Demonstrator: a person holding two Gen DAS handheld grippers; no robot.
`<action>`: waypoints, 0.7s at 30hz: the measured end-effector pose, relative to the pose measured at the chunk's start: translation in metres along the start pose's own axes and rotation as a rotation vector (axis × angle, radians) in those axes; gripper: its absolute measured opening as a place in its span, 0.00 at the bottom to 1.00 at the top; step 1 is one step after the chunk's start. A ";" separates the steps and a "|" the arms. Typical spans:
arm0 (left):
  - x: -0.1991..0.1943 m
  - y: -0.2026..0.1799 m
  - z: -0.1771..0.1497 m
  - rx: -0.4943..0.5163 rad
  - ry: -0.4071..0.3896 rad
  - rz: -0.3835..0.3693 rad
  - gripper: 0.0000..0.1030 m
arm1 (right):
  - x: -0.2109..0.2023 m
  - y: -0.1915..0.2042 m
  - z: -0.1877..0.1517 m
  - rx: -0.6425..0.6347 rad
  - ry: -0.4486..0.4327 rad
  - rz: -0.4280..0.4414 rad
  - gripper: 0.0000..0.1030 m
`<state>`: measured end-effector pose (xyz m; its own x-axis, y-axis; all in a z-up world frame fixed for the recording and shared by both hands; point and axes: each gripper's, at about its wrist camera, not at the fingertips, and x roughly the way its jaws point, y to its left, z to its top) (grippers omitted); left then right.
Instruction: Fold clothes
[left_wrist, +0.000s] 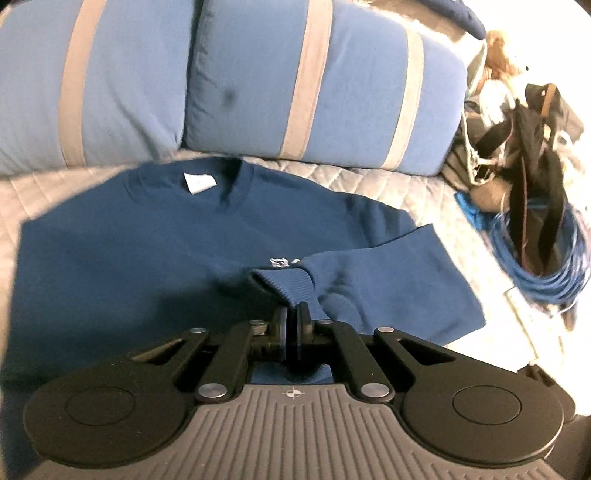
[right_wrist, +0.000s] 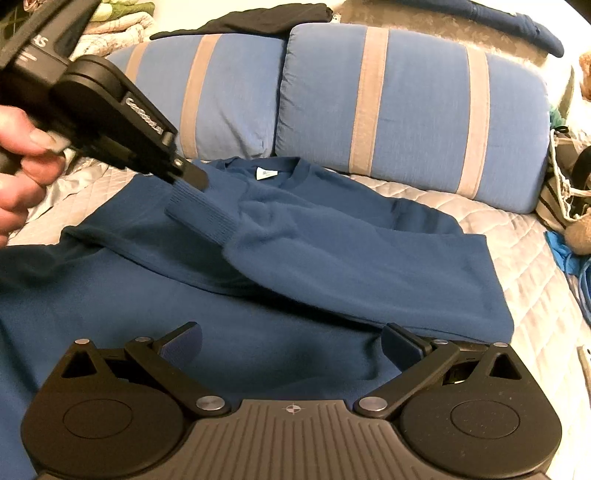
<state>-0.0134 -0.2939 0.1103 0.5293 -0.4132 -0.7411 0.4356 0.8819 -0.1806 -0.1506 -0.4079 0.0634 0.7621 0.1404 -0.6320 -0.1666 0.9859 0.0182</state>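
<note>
At nine o'clock in the right wrist view, a hand (right_wrist: 18, 162) holds the left claw (right_wrist: 195, 177), clamped on the ribbed cuff (right_wrist: 201, 214) of a blue sweater (right_wrist: 295, 280) spread on the quilted bed (right_wrist: 524, 266). At six o'clock the right claw (right_wrist: 291, 343) hovers above the sweater, fingers apart. Two striped pillows (right_wrist: 413, 107) lie at twelve o'clock.

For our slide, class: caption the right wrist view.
Left hand-held gripper lifts blue sweater's ribbed cuff; right hand-held gripper open.
</note>
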 end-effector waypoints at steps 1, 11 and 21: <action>-0.003 -0.001 0.001 0.015 -0.003 0.013 0.05 | 0.000 -0.001 0.001 0.000 0.003 0.005 1.00; -0.039 0.007 0.020 0.081 -0.058 0.059 0.05 | -0.002 -0.027 0.009 -0.048 0.019 -0.055 1.00; -0.054 0.022 0.037 0.075 -0.074 0.050 0.05 | 0.010 -0.083 -0.017 -0.090 0.059 -0.144 1.00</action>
<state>-0.0051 -0.2610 0.1704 0.6026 -0.3874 -0.6977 0.4594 0.8833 -0.0936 -0.1400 -0.4903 0.0427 0.7448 -0.0100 -0.6672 -0.1156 0.9828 -0.1437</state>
